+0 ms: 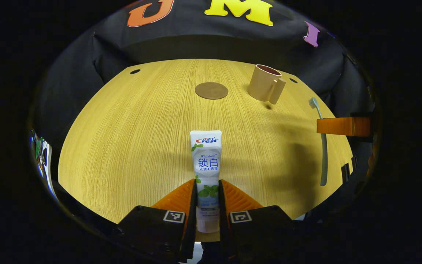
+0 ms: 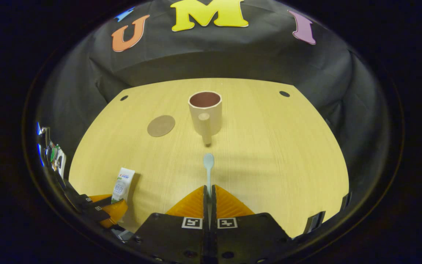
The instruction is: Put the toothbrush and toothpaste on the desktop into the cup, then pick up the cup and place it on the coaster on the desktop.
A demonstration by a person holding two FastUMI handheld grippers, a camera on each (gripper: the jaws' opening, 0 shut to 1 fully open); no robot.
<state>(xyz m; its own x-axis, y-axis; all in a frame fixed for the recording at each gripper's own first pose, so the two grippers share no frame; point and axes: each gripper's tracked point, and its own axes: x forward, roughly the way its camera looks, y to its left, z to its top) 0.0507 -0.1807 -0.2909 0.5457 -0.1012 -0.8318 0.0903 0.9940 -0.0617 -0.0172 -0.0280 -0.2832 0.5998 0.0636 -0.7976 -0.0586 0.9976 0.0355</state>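
Wooden desktop point(image 1: 130, 139) under booth lighting, black cloth wall point(image 1: 203, 47) behind. Left gripper point(image 1: 207, 190): both fingers pressed against the sides of the toothpaste point(image 1: 206, 161), tube pointing away from the camera, its far end over the desktop. Right gripper point(image 2: 208, 194): fingers closed on the handle of the toothbrush point(image 2: 208, 165), brush head forward, pointing at the cup point(image 2: 205, 113). Cup upright on the desktop, handle toward the right gripper, inside looks empty. Coaster point(image 2: 161, 125) flat on the desktop just left of the cup, apart from it, bare. In the left gripper view the coaster point(image 1: 211, 90) lies beyond the toothpaste, cup point(image 1: 266, 87) to its right, toothbrush point(image 1: 322, 146) at far right
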